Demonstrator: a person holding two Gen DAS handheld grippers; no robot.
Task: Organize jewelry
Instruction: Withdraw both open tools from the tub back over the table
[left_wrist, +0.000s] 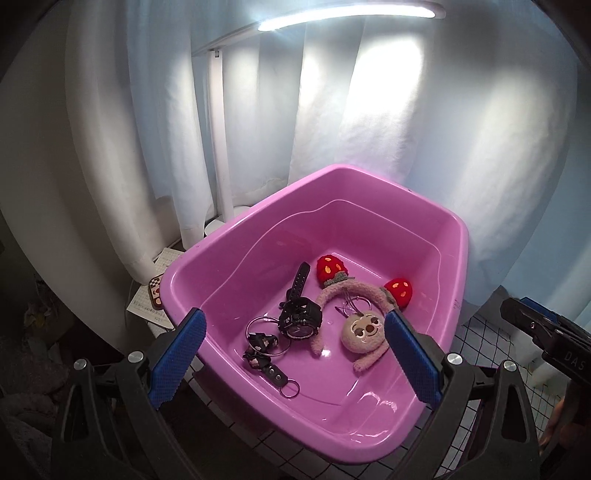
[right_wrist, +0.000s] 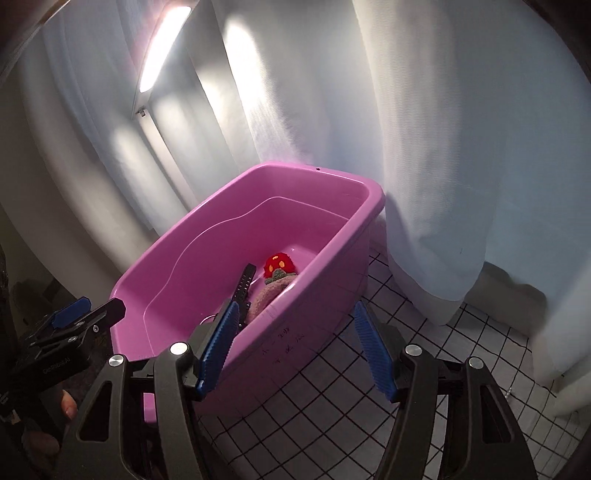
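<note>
Pink basin (left_wrist: 448, 236) holds the black watch (left_wrist: 300, 317), strap running away from the left gripper (left_wrist: 295, 354). That gripper hangs nearer, spread and empty; the right gripper (right_wrist: 295, 350), spread too, straddles the rim.

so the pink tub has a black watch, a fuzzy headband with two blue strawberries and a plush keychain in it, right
Nearly. The strawberries on the fuzzy headband are red, not blue; the left wrist view shows both. The rest holds: the black watch and the plush keychain lie in the pink tub with it.

Basin (right_wrist: 314, 280) wall hiding most of headband (right_wrist: 269, 295), watch (right_wrist: 243, 284) partly hidden
</note>
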